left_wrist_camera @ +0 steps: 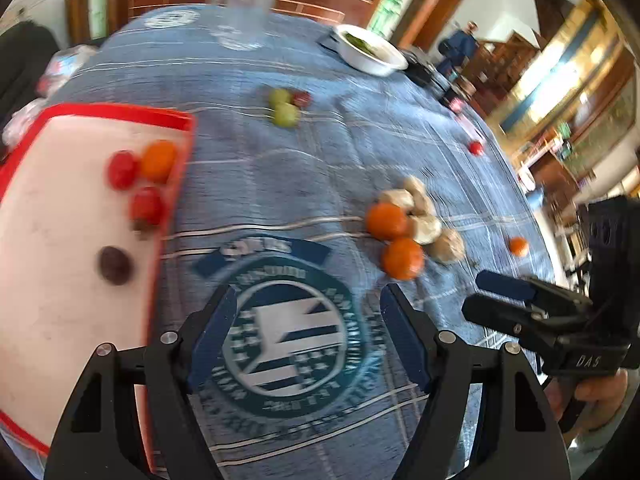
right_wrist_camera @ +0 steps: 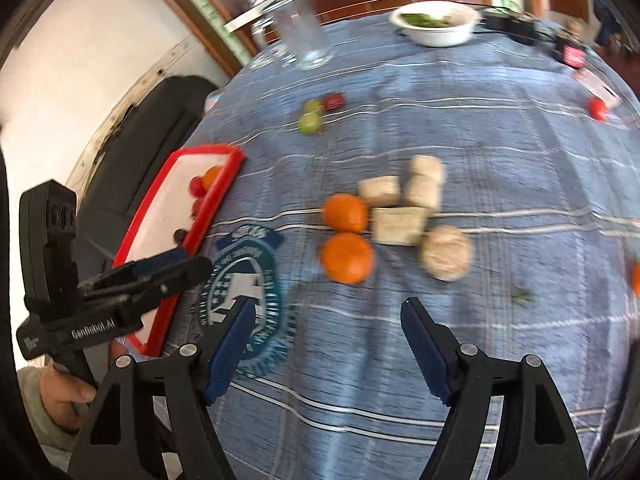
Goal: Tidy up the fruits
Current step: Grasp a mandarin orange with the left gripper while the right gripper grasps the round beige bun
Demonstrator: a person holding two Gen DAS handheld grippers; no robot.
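A red-rimmed white tray (left_wrist_camera: 60,280) lies at the left and holds two red fruits (left_wrist_camera: 122,170), a small orange one (left_wrist_camera: 159,160) and a dark plum (left_wrist_camera: 115,265). Two oranges (left_wrist_camera: 402,258) (right_wrist_camera: 347,258) lie on the blue cloth beside pale bread pieces (right_wrist_camera: 398,224). Two green fruits (left_wrist_camera: 285,114) and a red one (left_wrist_camera: 302,99) lie farther back. A small red fruit (left_wrist_camera: 476,147) and a small orange one (left_wrist_camera: 519,246) lie to the right. My left gripper (left_wrist_camera: 308,304) is open and empty over the cloth's emblem. My right gripper (right_wrist_camera: 328,316) is open and empty, short of the oranges.
A white bowl (left_wrist_camera: 370,50) with greens and a clear glass (left_wrist_camera: 244,8) stand at the table's far side. Small dark items (right_wrist_camera: 568,48) sit at the far right edge. A dark chair (right_wrist_camera: 132,152) stands left of the table.
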